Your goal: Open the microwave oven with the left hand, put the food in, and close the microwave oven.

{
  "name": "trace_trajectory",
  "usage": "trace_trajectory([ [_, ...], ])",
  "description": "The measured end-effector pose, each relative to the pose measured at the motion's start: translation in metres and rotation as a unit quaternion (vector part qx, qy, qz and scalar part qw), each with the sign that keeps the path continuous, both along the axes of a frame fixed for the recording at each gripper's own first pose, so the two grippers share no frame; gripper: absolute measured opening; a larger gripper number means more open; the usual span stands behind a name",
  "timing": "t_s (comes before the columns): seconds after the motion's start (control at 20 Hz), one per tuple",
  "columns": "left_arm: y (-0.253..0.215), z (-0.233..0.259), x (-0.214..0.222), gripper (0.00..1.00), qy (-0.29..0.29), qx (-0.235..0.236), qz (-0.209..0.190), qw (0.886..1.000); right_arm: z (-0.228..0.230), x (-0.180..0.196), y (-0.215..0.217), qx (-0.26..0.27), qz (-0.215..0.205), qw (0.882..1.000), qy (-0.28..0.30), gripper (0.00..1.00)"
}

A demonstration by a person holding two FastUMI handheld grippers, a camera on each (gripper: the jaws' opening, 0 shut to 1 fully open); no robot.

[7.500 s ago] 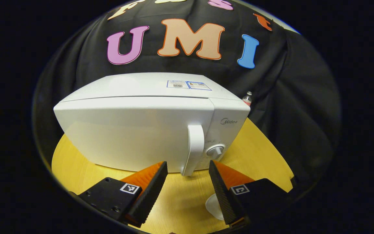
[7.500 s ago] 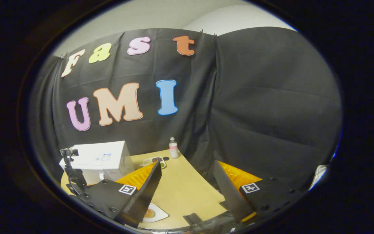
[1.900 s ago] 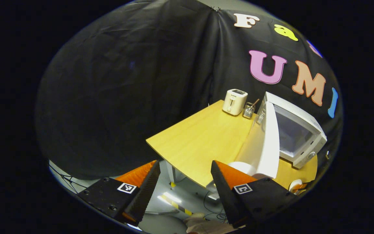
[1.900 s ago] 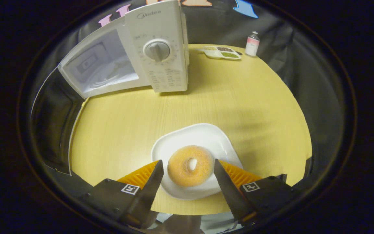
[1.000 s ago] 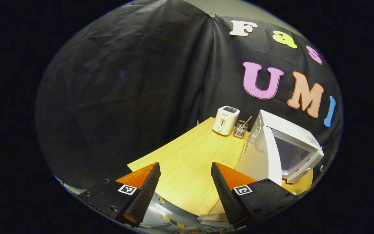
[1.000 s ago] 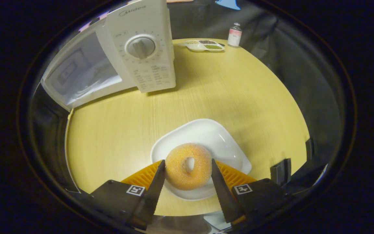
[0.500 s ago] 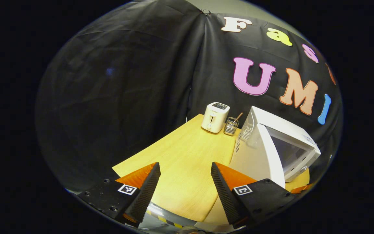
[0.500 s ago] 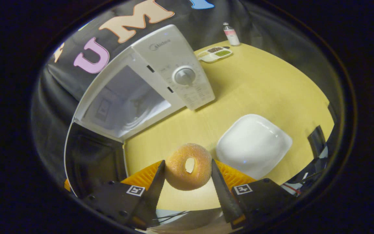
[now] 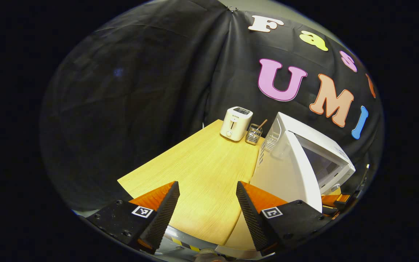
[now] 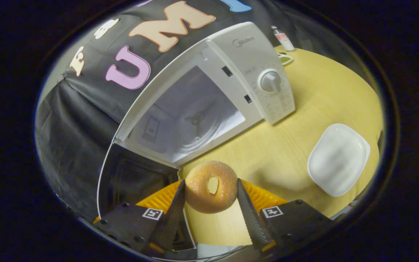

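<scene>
In the right gripper view we see our right gripper (image 10: 209, 198) clamped on the doughnut (image 10: 211, 186) — both fingers press its sides, and it hangs clear of the yellow table (image 10: 326, 94). Just ahead of the fingers stands the microwave oven (image 10: 209, 94), its cavity open toward us with the glass turntable (image 10: 195, 125) inside. The door (image 10: 133, 182) is swung out to the gripper's left, its dark inner face turned our way. Off to the gripper's right lies the white plate (image 10: 338, 158), bare, well apart from the doughnut. Beyond the oven, at the far table edge, stands a small bottle (image 10: 282, 36).

In the left gripper view our left gripper (image 9: 204, 213) holds nothing — its fingers stand wide apart above the near table edge (image 9: 202, 174). To its right we see the door's (image 9: 289, 174) white outer face, with the oven body (image 9: 318, 149) behind it. Farther ahead sit a white toaster (image 9: 235, 123) and, just beside it, a wire holder (image 9: 254, 133) with a stick in it.
</scene>
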State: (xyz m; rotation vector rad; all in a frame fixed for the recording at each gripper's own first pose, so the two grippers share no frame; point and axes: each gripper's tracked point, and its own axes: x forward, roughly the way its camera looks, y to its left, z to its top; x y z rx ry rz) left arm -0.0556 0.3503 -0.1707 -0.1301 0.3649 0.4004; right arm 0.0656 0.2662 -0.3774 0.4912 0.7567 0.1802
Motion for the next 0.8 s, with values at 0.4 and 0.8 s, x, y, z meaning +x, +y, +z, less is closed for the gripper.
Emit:
trace_trajectory([
  [0.4,0.003,-0.011,0.000,0.93,0.015,-0.007,-0.007,1.000,0.004,0.075,0.045,0.002,-0.035,0.997,-0.071,0.83],
  [0.8,0.011,-0.012,-0.005,0.93,0.029,0.001,-0.007,1.000,-0.003,0.141,0.059,-0.014,-0.097,0.991,-0.094,0.76],
])
